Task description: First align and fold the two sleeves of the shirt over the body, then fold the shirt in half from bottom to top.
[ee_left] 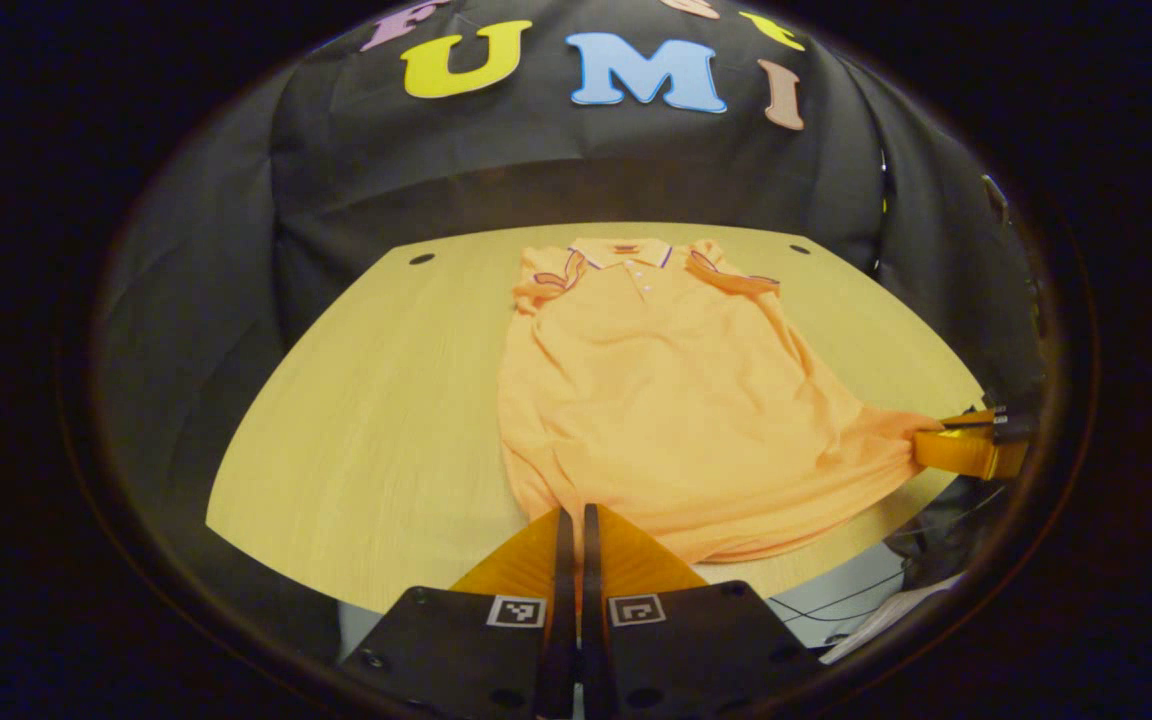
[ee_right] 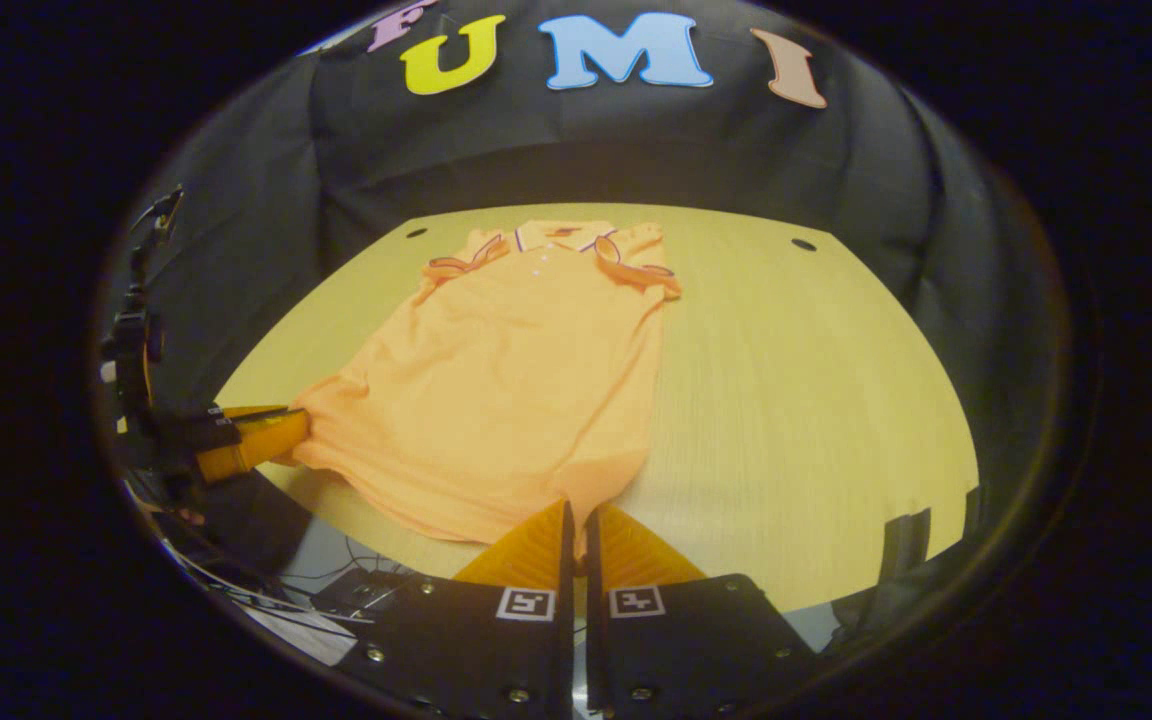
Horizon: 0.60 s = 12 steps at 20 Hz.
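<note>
In the middle of the left gripper view, your shirt [ee_left: 656, 400] lies flat on the table [ee_left: 376, 440], collar toward the top of the frame, sleeves folded in. Your left gripper [ee_left: 573, 515] pinches its bottom hem at lower centre; your right gripper [ee_right: 576, 510] pinches the other hem corner likewise.

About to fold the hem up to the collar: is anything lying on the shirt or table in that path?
Nothing visible. Both grippers, left and right, pinch the shirt's hem corners, sleeves already folded in. The body up to the collar and the table around it look bare.
</note>
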Each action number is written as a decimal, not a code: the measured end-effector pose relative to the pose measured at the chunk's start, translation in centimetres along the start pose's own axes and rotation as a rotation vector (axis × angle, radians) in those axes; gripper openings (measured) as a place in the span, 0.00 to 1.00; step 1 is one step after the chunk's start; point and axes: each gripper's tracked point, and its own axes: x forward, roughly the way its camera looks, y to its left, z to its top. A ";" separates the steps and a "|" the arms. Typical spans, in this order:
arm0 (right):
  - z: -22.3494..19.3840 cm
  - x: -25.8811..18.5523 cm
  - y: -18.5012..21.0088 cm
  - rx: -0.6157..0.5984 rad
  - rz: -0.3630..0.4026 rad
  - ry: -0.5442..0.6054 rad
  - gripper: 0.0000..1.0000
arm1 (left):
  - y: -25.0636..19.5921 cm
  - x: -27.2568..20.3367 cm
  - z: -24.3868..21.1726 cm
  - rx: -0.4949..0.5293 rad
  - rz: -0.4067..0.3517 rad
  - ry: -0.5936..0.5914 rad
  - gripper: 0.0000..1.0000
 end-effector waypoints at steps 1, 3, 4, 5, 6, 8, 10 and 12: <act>1.3 -0.1 0.0 0.004 -0.006 -0.021 0.05 | -0.1 0.2 1.4 0.007 -0.002 -0.017 0.09; 4.0 0.0 -0.5 0.003 -0.018 -0.054 0.05 | 0.1 0.7 4.4 -0.003 -0.006 -0.053 0.09; 5.3 0.2 -0.9 -0.001 -0.030 -0.070 0.05 | 0.2 0.9 6.0 -0.018 -0.010 -0.069 0.09; 6.5 0.5 -1.2 -0.006 -0.039 -0.081 0.06 | 0.2 1.2 7.3 -0.031 -0.017 -0.086 0.08; 7.8 0.8 -1.5 -0.008 -0.048 -0.092 0.05 | 0.5 1.5 8.8 -0.037 -0.021 -0.102 0.08; 9.8 1.7 -1.9 -0.003 -0.061 -0.106 0.05 | 1.1 2.3 11.3 -0.045 -0.034 -0.122 0.08; 11.9 2.4 -2.3 0.002 -0.077 -0.118 0.05 | 1.4 3.4 13.4 -0.058 -0.053 -0.127 0.08; 13.9 3.2 -2.6 0.007 -0.093 -0.128 0.05 | 1.9 4.9 15.3 -0.064 -0.071 -0.133 0.08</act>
